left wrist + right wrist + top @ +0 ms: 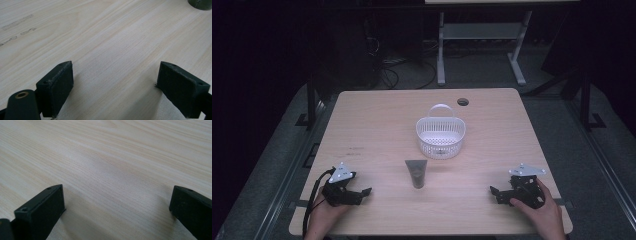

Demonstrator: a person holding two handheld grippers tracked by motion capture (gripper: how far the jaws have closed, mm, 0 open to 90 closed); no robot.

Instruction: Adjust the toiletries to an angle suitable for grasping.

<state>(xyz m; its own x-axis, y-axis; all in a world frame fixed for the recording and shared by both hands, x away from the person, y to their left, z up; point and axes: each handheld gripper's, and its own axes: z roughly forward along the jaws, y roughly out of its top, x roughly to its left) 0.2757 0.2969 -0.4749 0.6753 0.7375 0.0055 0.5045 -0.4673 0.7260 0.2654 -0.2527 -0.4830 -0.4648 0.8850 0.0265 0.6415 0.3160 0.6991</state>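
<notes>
Both grippers rest on the wooden table (377, 115) at the frame's bottom: left gripper (360, 193) and right gripper (498, 193), jaws spread, holding nothing. Between them, lower centre, lies a dark tube (416, 173), below a white basket (440, 136). Nothing seems started; next likely means reaching inward for the tube.

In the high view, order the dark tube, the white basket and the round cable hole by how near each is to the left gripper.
From the left gripper, whose jaws stand open:
1. Dark tube, lying flat at the table's middle, to the gripper's right.
2. White basket, just beyond the tube, handle upright.
3. Round cable hole, near the table's far edge, behind the basket.
</notes>
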